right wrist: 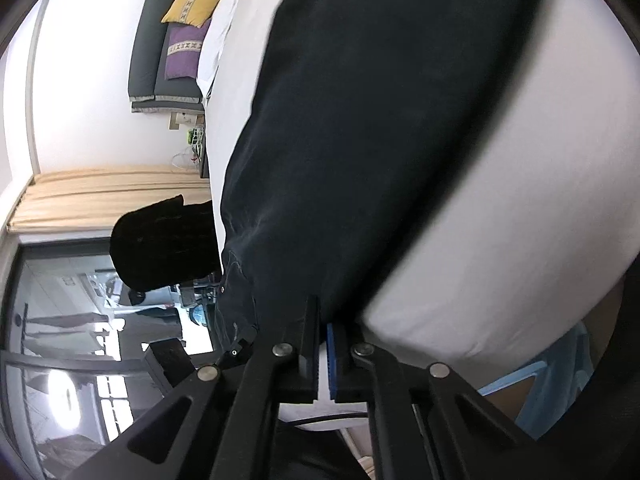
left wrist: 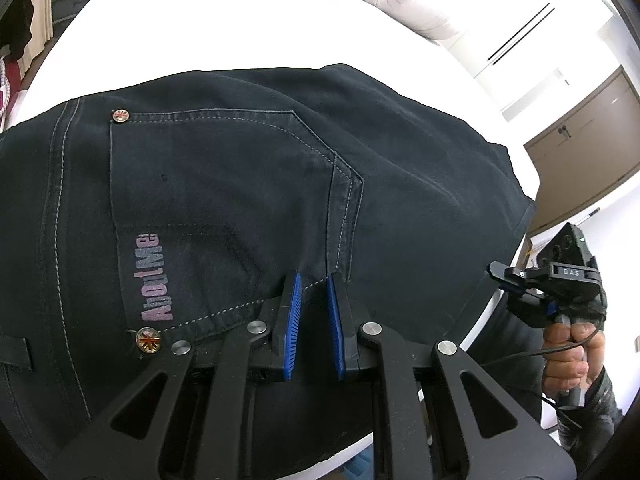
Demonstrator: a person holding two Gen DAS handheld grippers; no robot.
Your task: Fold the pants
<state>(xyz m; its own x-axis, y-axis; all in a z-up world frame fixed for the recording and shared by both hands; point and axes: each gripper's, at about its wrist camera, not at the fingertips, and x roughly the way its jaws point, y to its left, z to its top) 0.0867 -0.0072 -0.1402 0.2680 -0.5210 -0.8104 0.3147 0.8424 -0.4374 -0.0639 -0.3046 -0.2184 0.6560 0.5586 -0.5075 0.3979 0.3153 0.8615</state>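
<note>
Between left tongs (left wrist: 314,280): dark pants (left wrist: 240,168)

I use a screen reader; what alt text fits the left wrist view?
Dark pants lie spread on a white bed, back pocket up with pink lettering and two rivets. The left gripper has blue-padded fingers nearly together on the fabric; at right a hand holds the right gripper.
</note>
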